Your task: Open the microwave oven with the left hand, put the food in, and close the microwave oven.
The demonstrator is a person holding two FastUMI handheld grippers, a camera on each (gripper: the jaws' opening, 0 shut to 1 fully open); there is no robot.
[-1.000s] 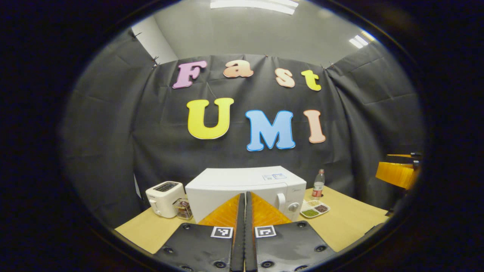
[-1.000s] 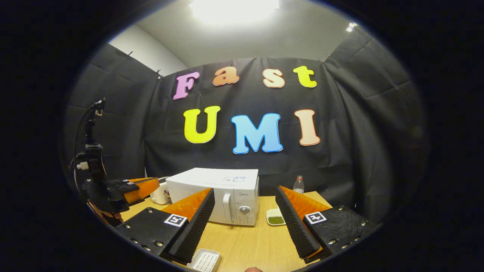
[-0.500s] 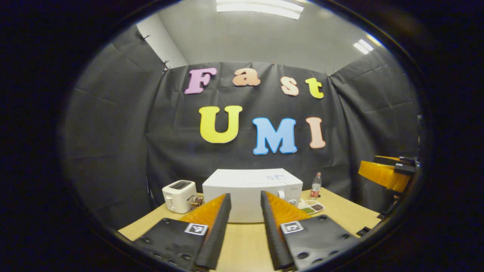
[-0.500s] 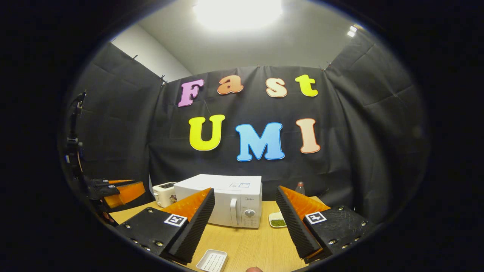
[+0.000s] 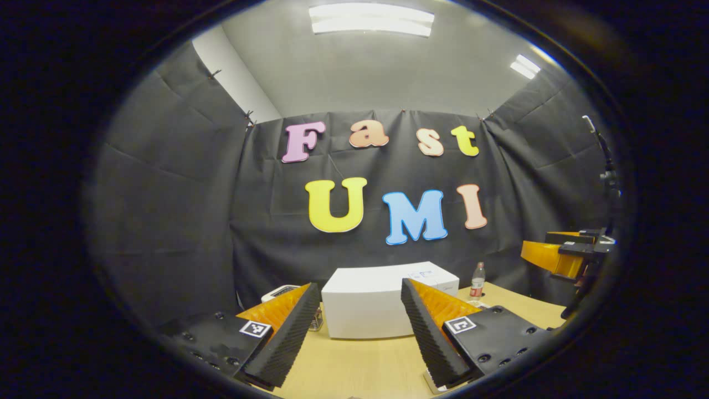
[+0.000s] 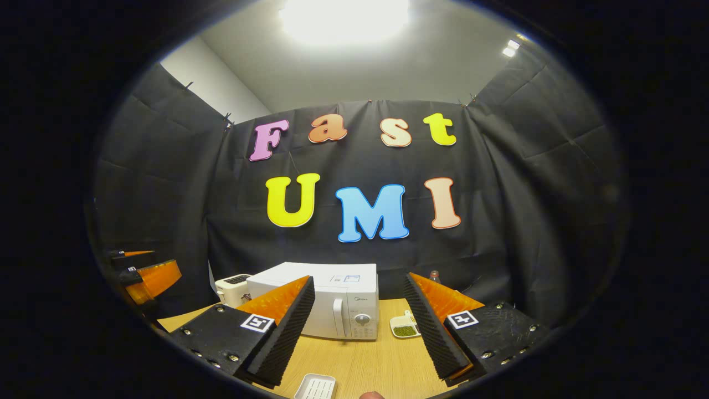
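Observation:
The white microwave stands at the back of the wooden table with its door shut. Its handle and dial sit on the right part of its front. A small white dish of green food lies just right of it. My left gripper is open and holds nothing, some way in front of the microwave. My right gripper is also open and holds nothing, well back from the microwave. The right gripper appears at the right edge of the left gripper view, and the left gripper at the left edge of the right gripper view.
A white toaster stands left of the microwave. A plastic bottle stands behind the dish at the back right. A white slotted tray lies on the near part of the table.
My left gripper went from shut to wide open and its view tilted up, away from the microwave. The right gripper stayed open and shifted only slightly.

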